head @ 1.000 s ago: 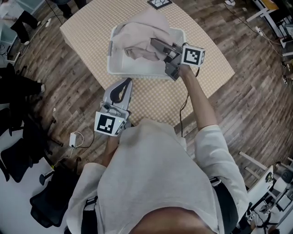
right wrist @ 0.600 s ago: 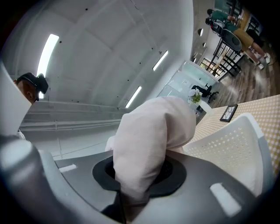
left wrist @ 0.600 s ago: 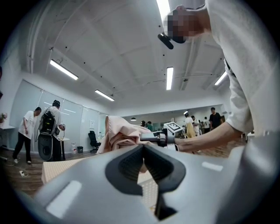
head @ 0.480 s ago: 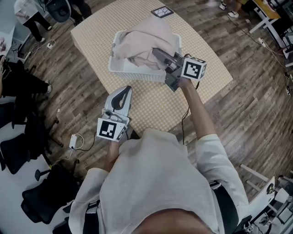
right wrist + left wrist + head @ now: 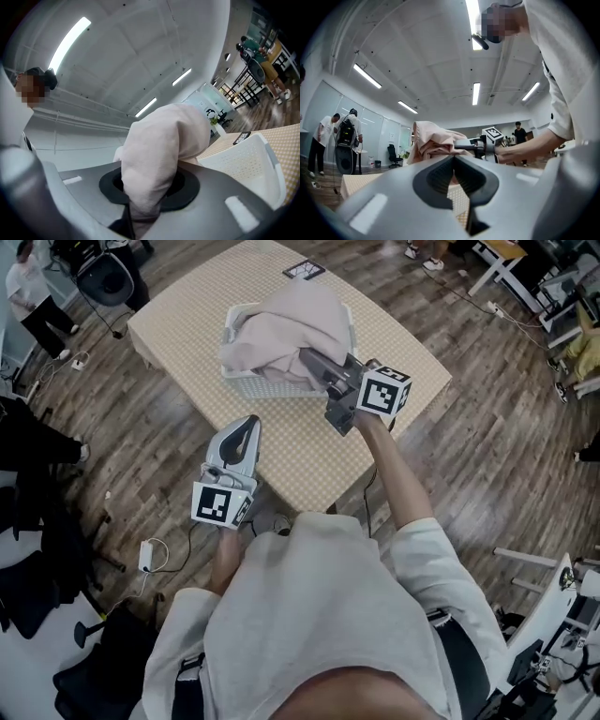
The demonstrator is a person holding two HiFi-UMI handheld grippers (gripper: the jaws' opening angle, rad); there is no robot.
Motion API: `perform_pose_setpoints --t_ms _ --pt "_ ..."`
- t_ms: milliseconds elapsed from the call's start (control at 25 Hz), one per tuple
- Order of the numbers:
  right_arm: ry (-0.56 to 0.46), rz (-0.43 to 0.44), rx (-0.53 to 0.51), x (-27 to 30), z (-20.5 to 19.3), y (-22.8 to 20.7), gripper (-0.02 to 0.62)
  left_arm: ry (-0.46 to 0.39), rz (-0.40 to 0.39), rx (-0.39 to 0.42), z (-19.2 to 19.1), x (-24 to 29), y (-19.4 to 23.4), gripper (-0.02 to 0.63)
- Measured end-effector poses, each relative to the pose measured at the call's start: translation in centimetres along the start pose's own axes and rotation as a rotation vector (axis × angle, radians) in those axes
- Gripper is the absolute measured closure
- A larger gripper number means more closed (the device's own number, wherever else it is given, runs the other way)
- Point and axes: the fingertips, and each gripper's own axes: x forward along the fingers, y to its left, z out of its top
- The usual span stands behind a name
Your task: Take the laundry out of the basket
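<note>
1. The right gripper [image 5: 317, 364] is clamped on a fold of the pink laundry [image 5: 281, 329] near the centre of the head view, and cloth fills the gap between its jaws.
2. A second ago the laundry slumped lower in the white basket [image 5: 246, 382]. Now it is heaped above the rim at upper centre, drawn toward the clamp.
3. The left gripper [image 5: 246, 427], at lower left over the table [image 5: 309, 442] edge, has its jaws together on nothing and has edged nearer the basket.
4. The lift looks under way, but most of the cloth still hangs over the basket and needs carrying clear.
</note>
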Motion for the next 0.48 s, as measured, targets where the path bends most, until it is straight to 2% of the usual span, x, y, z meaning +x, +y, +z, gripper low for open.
perform_pose_setpoints --t_ms 240,480 --pt "-0.034 -0.051 -0.037 -0.8 -4.0 7.1 0.489 0.023 -0.052 -0.041 -0.9 -5.6 0.8 0.595" --pt "-0.012 -0.087 -0.105 -4.2 -7.6 12.5 0.489 0.008 -0.087 -0.038 0.4 -8.7 -1.7 0.595"
